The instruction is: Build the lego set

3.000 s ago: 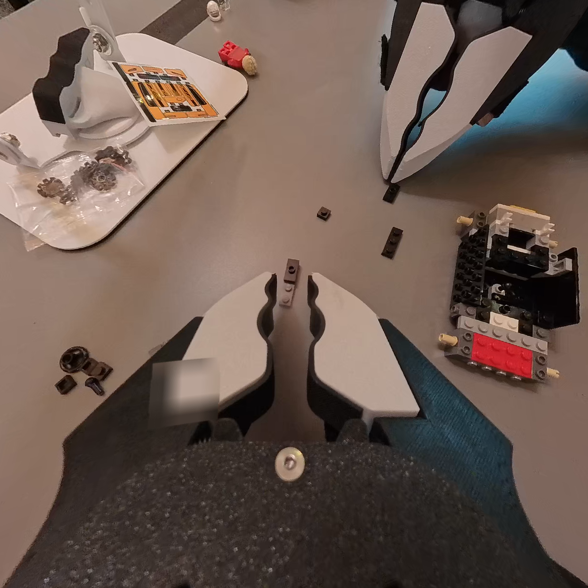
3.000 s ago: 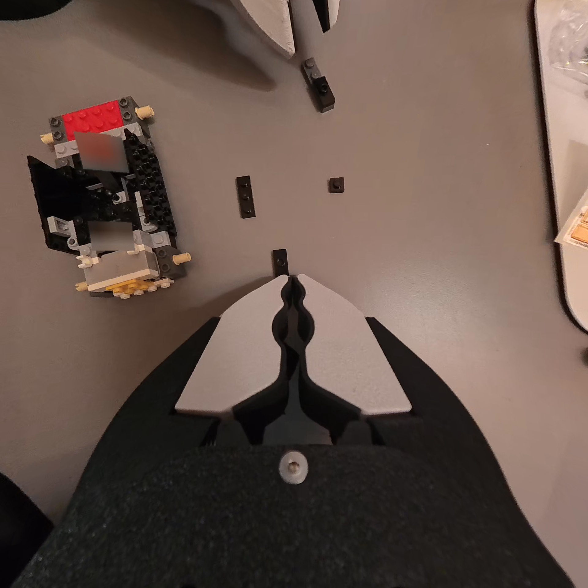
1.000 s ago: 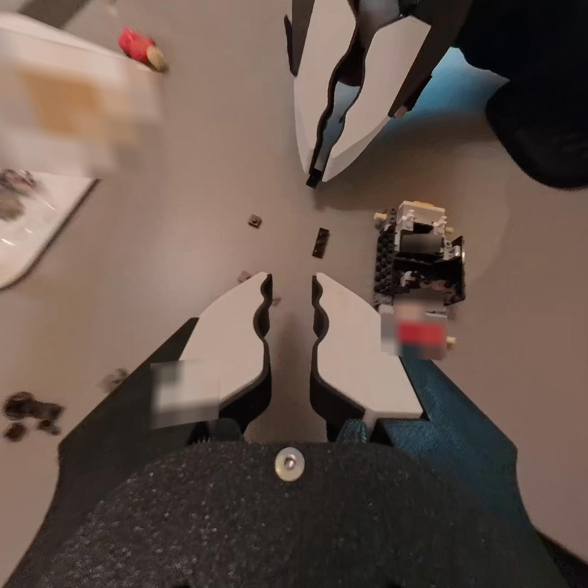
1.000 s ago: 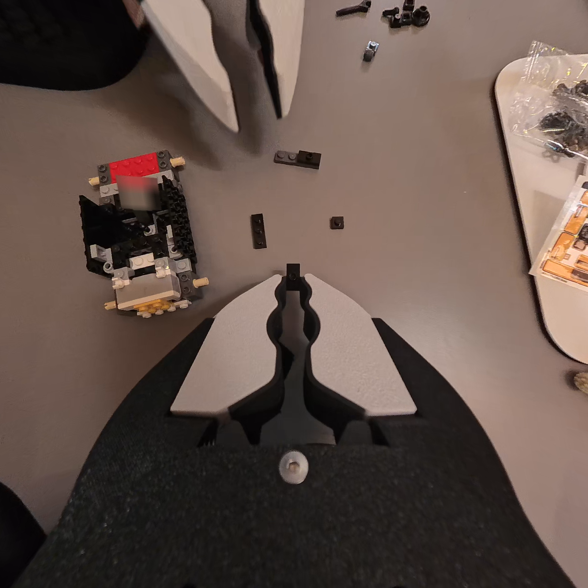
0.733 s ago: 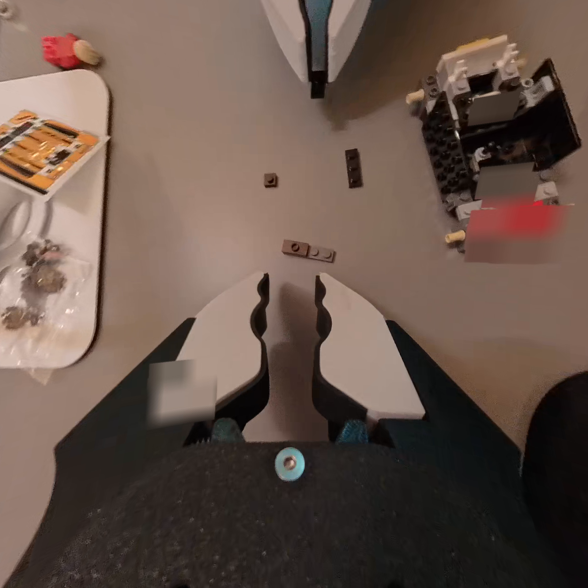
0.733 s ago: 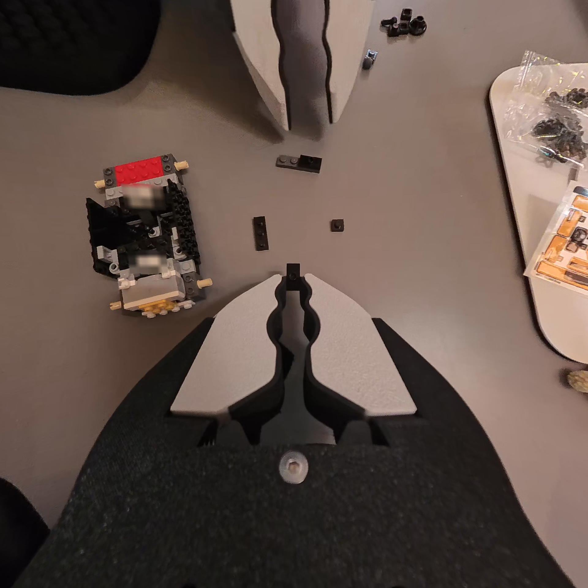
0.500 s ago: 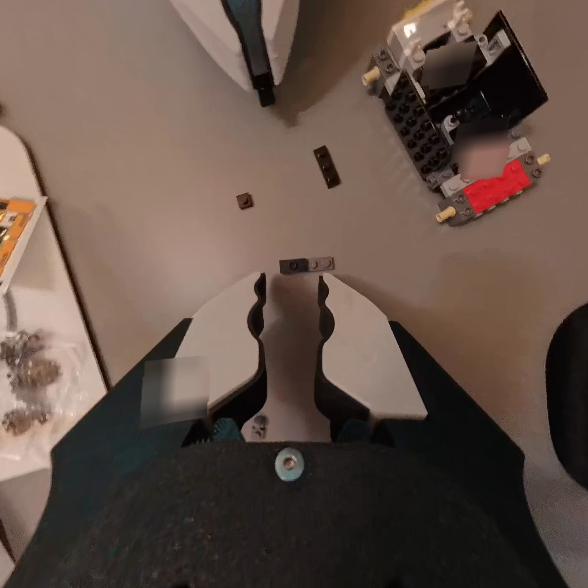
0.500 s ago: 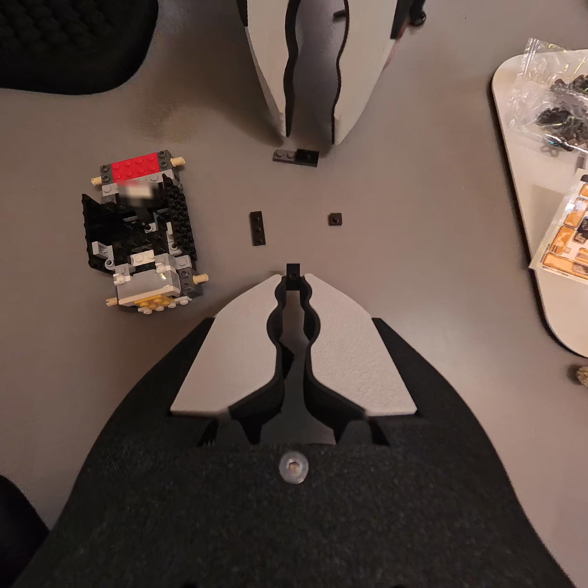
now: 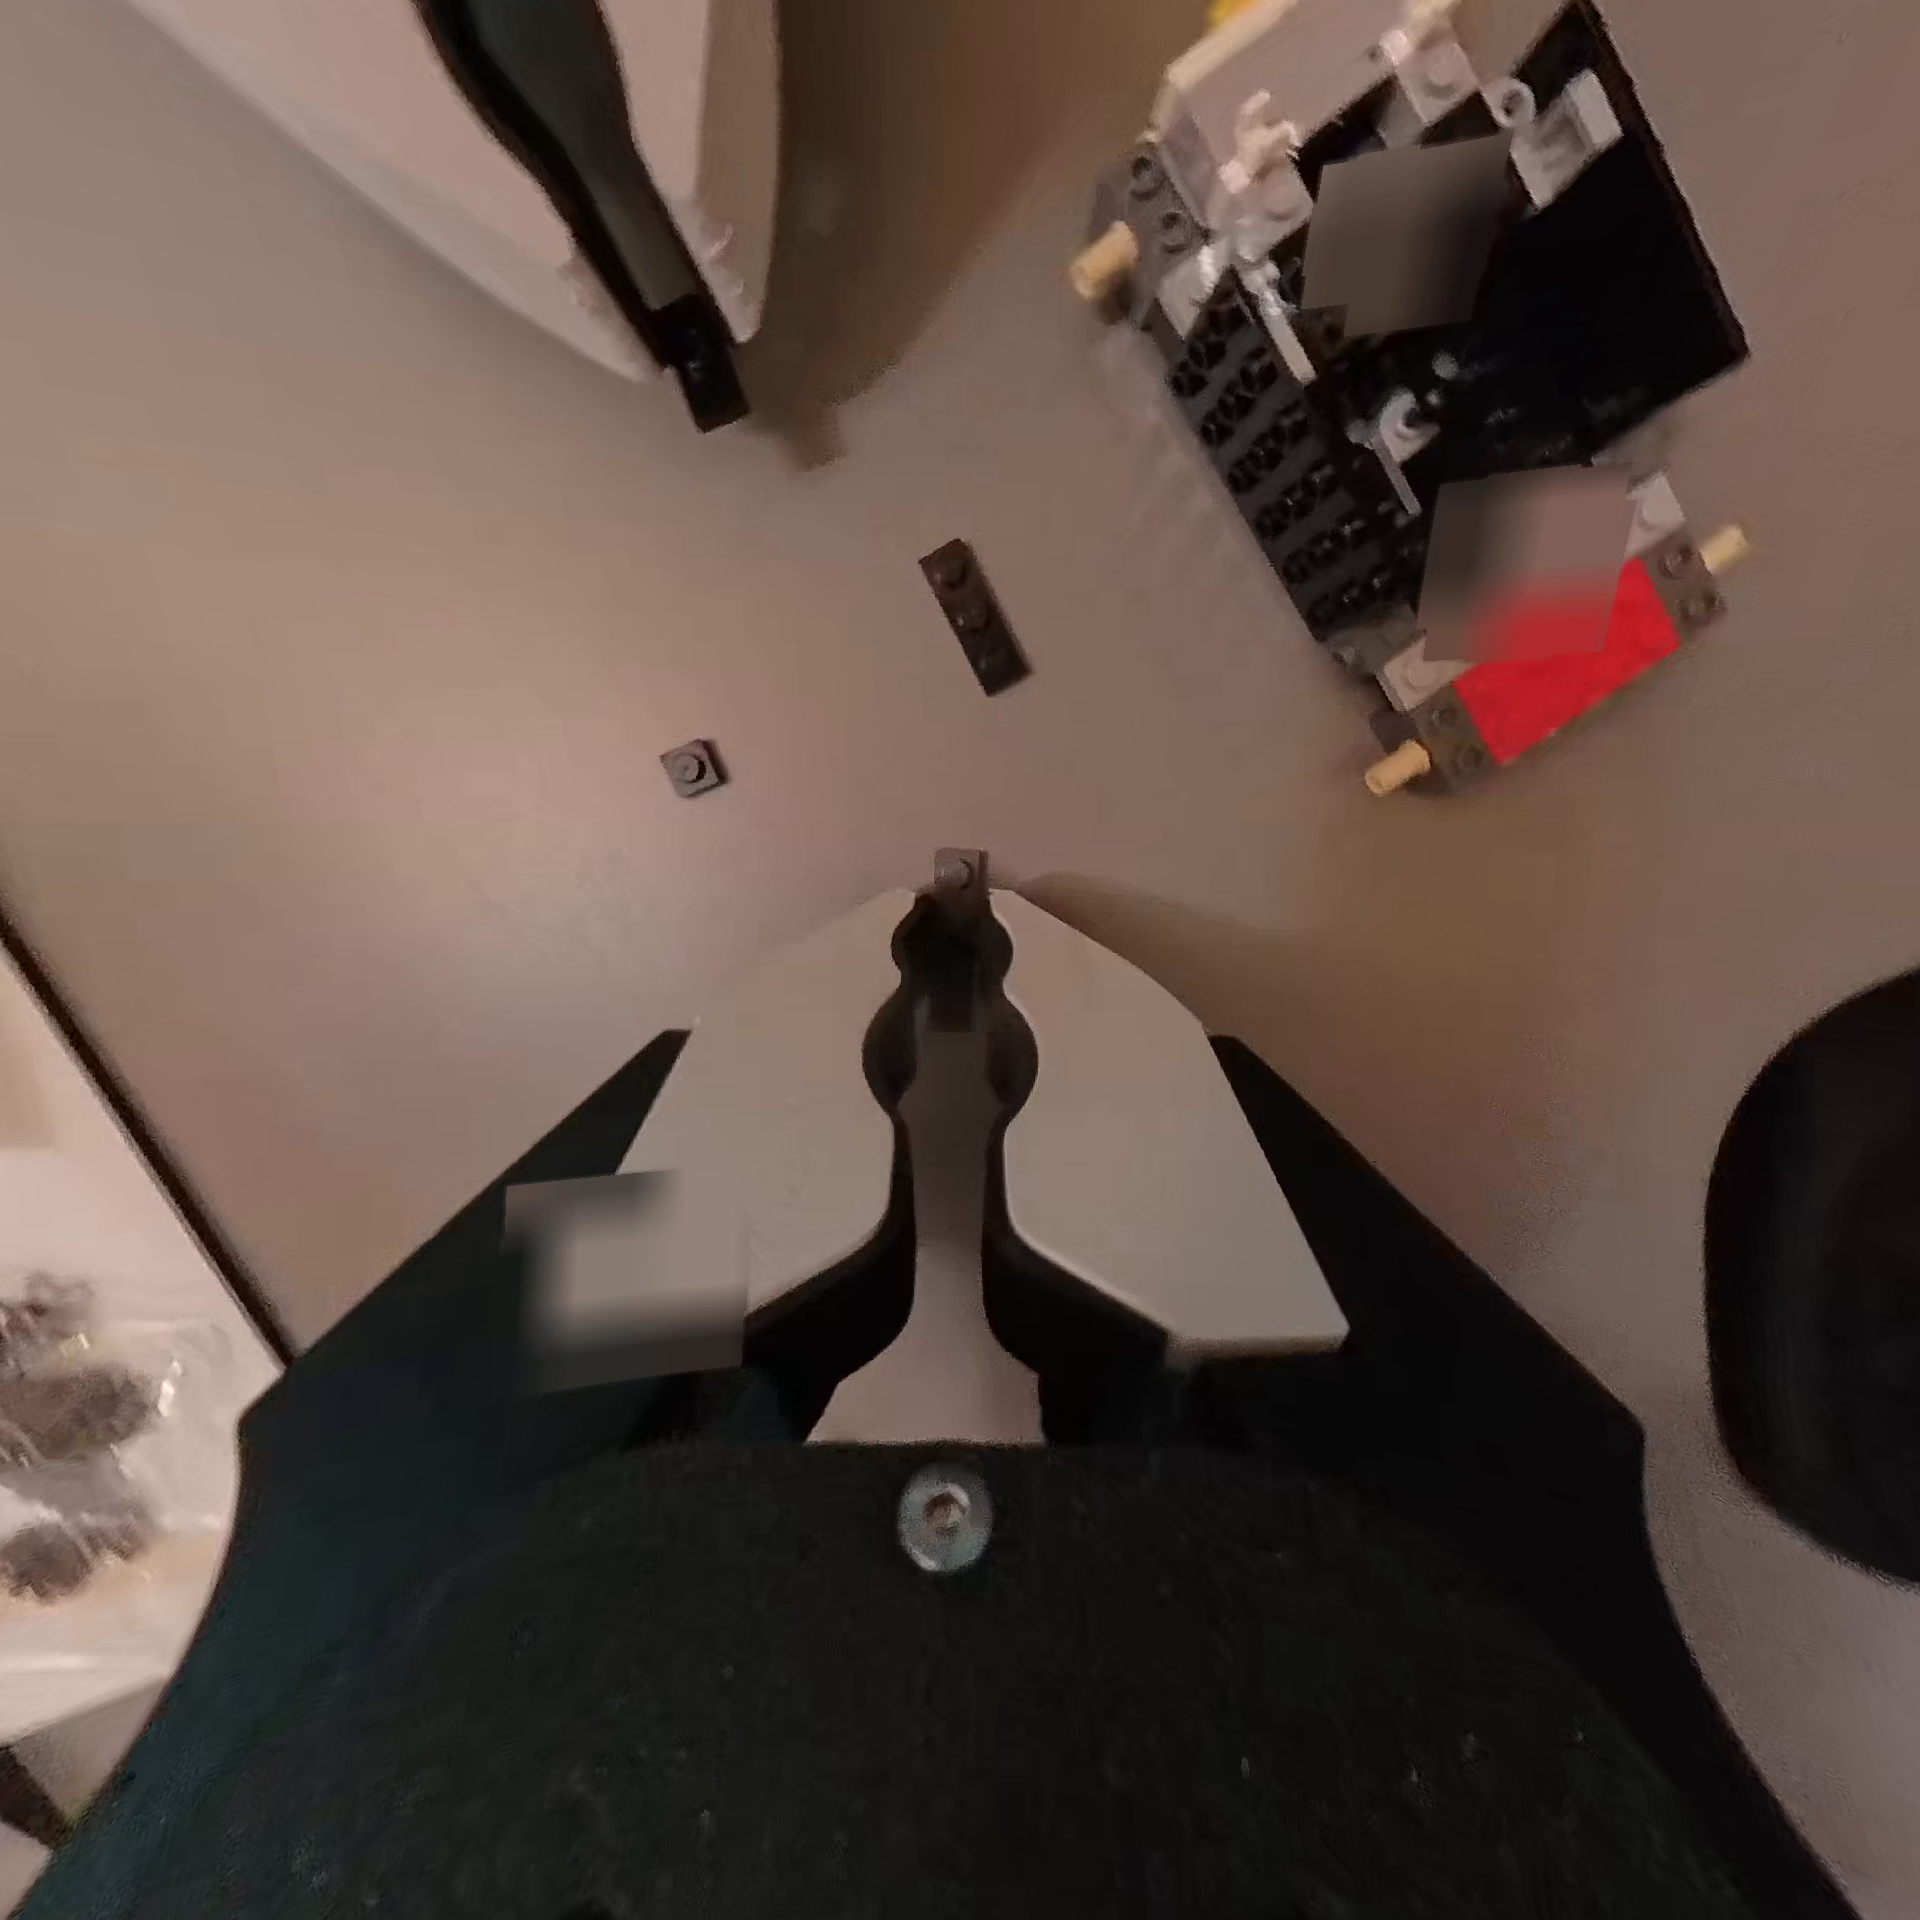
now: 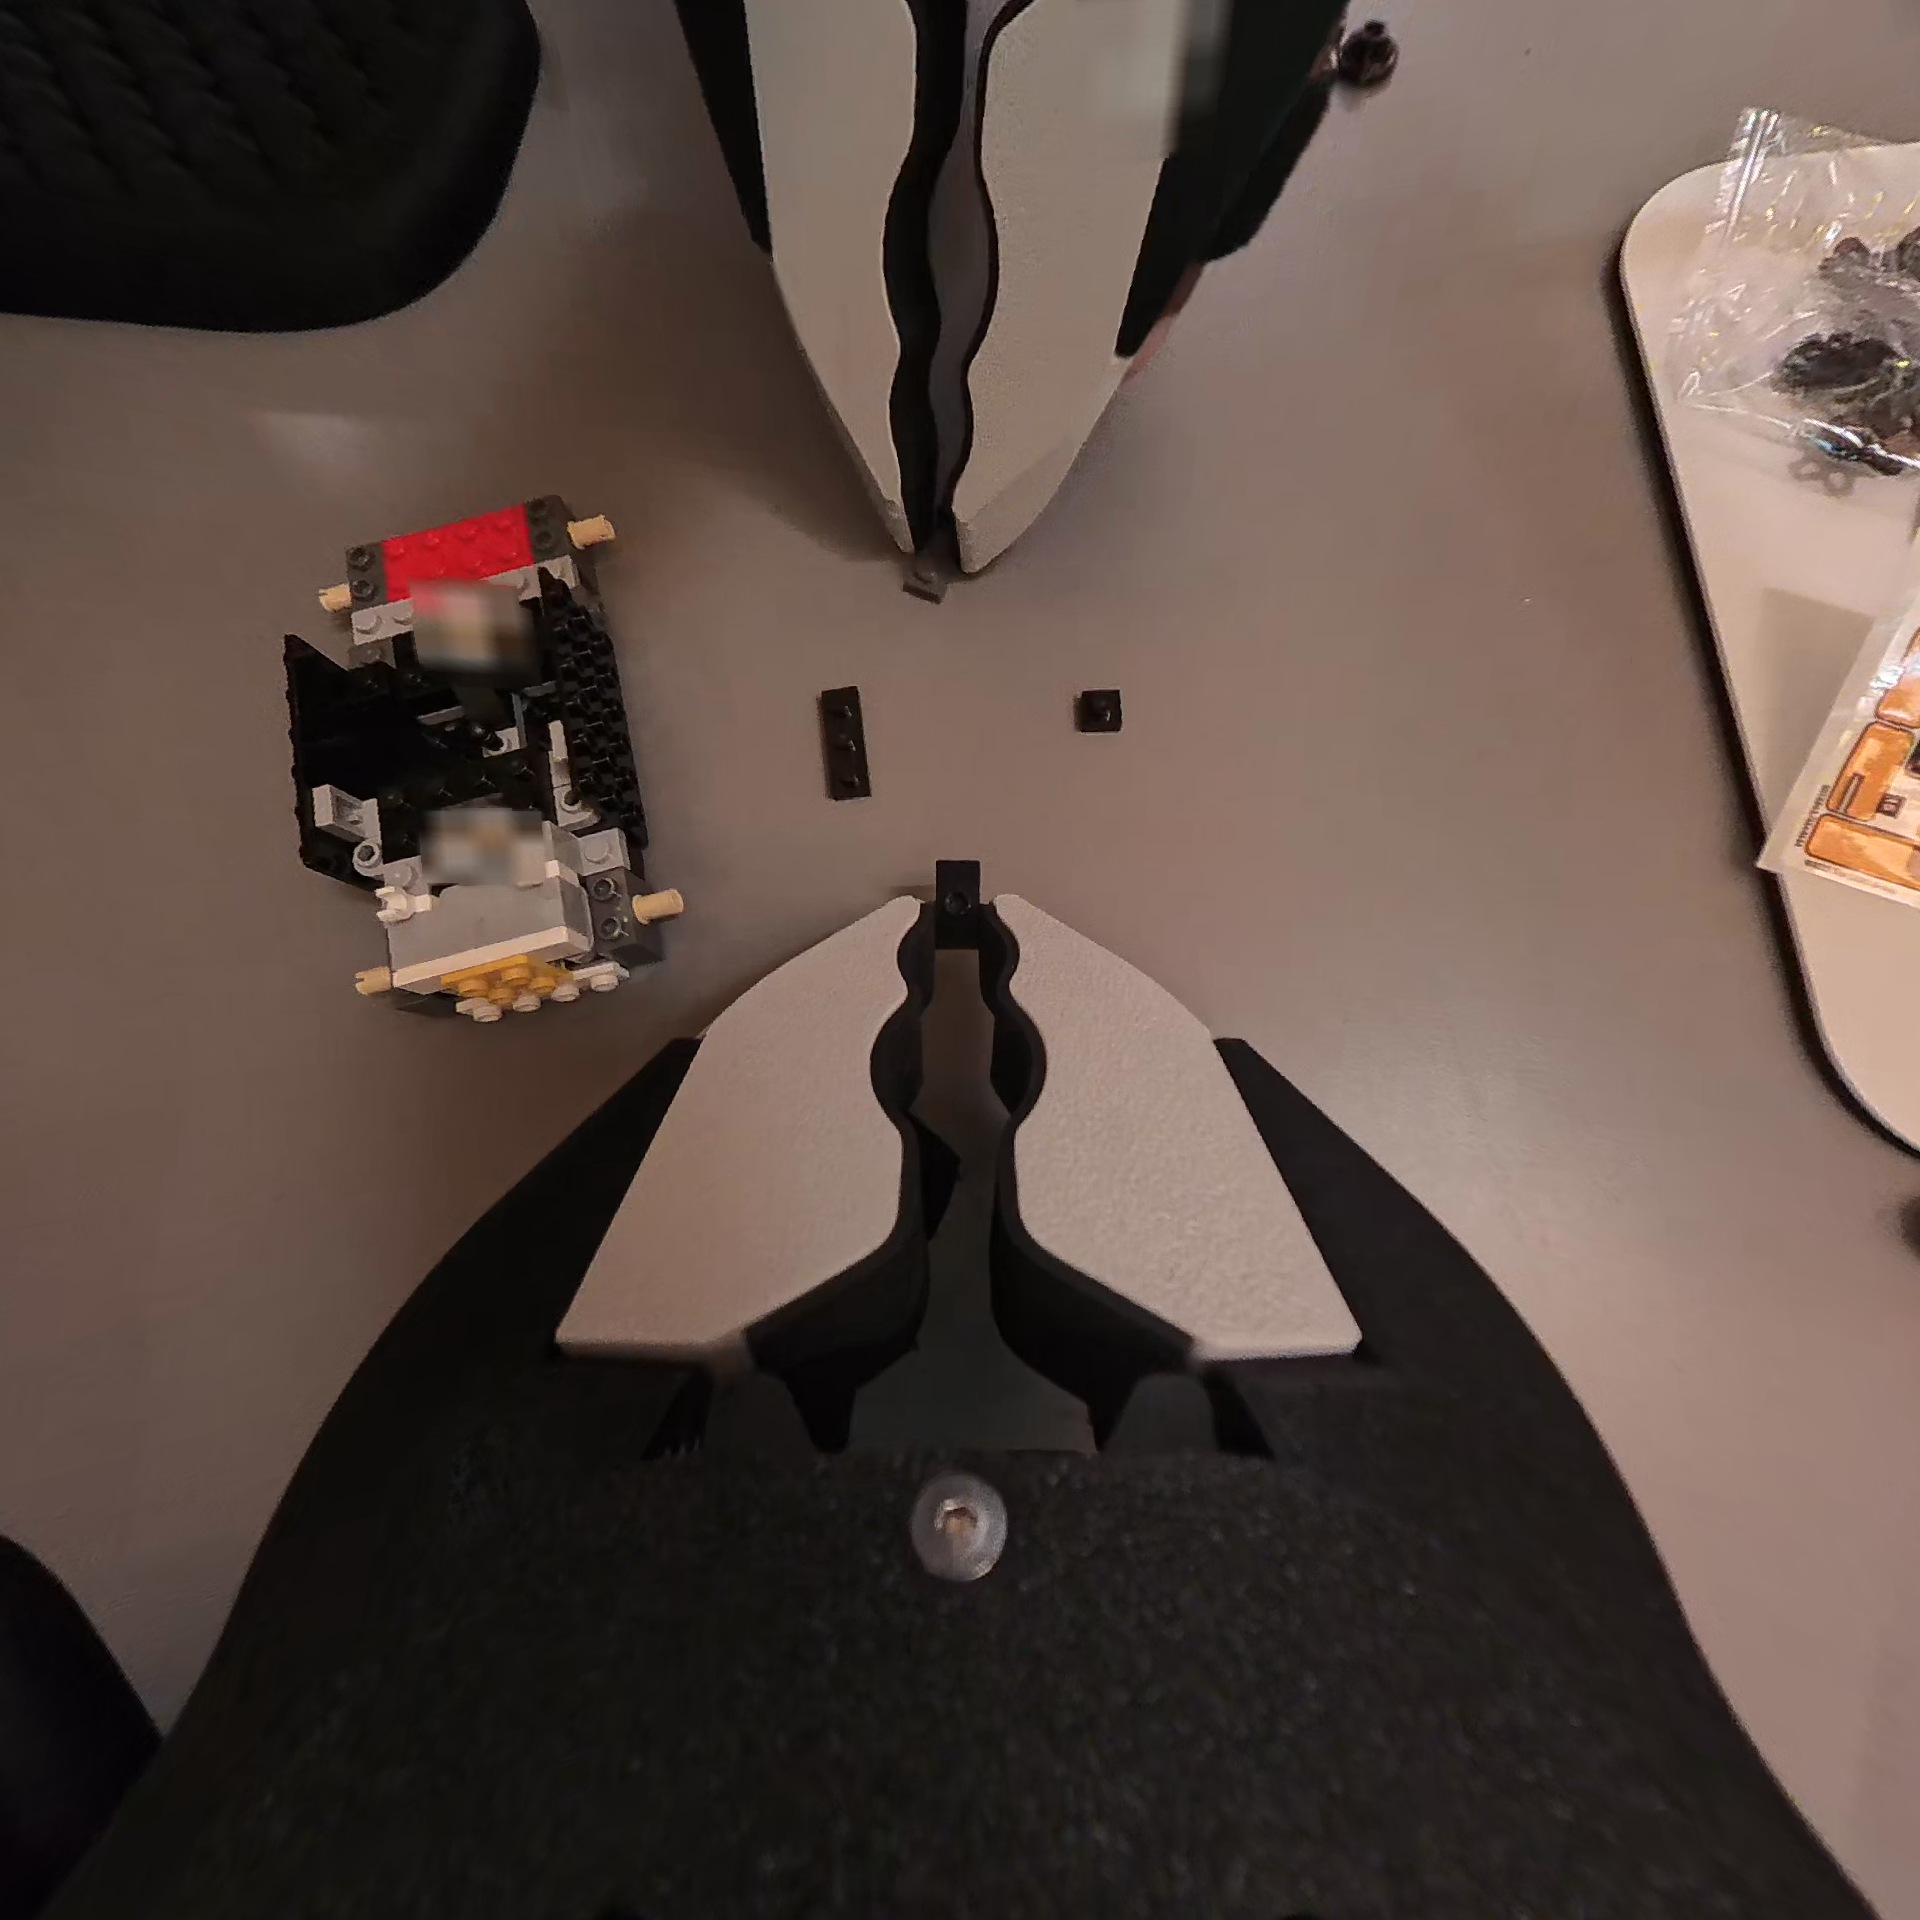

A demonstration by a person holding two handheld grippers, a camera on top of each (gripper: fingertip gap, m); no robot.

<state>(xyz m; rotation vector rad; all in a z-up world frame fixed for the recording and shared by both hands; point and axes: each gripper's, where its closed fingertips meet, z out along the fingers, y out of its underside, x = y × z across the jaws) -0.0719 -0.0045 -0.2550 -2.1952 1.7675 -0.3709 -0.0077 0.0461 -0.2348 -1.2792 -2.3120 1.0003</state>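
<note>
The partly built Lego vehicle point(image 9: 1340, 488), black and grey with a red plate at one end, lies on the grey table; it also shows in the right wrist view point(image 10: 582, 717). My left gripper point(image 9: 956, 896) is shut on a small grey plate point(image 9: 958, 865) just above the table. In the right wrist view the left gripper point(image 10: 933, 556) points at me with that plate point(image 10: 924, 585) at its tips. My right gripper point(image 10: 957, 909) is shut on a small black plate point(image 10: 956, 883). A black three-stud plate point(image 10: 844, 740) and a small dark square plate point(image 10: 1098, 711) lie between the grippers.
A white tray point(image 10: 1766, 644) at the right holds a clear bag of dark parts point(image 10: 1829, 312) and an orange sticker sheet point(image 10: 1870, 800). A black cushioned object point(image 10: 229, 135) sits at the far left. A small black part point(image 10: 1366, 47) lies behind the left gripper.
My left gripper swung round, moved up to the grey plate on the table and shut on it. My right gripper stays shut on the black plate, almost still.
</note>
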